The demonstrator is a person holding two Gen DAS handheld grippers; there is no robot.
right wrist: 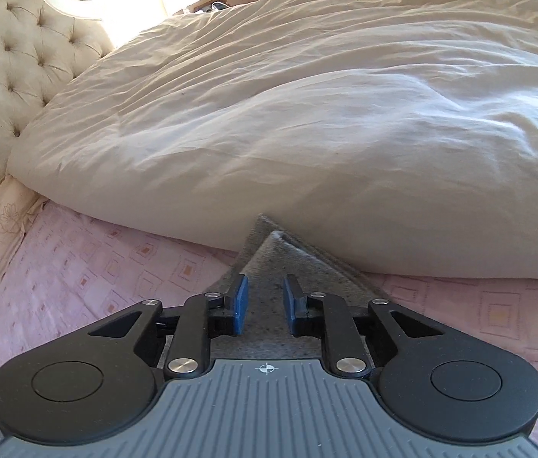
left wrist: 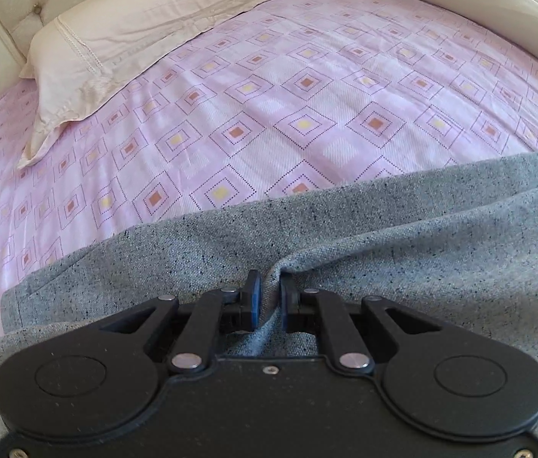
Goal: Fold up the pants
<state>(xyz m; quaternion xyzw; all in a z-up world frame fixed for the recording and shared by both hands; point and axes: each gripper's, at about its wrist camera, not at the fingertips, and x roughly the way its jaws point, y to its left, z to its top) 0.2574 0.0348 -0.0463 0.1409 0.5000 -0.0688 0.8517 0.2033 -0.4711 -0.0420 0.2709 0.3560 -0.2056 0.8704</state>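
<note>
Left tool (left wrist: 268, 297) pinching ridge of grey pants (left wrist: 402, 236), clamping cloth tight. Right tool (right wrist: 262, 303) standing parted over pants corner (right wrist: 265, 267), pads not pressing. Pants lying on bed sheet (left wrist: 231, 114), corner ahead touching duvet (right wrist: 307, 114). Fold seemingly being laid; next, likely left tool releasing, smoothing.

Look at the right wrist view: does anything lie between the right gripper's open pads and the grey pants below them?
Nothing visible does. The right gripper is open with the pointed corner of the grey pants lying directly between and beyond its blue pads. The cream duvet sits just past that corner, meeting its tip, on the pink sheet.
</note>
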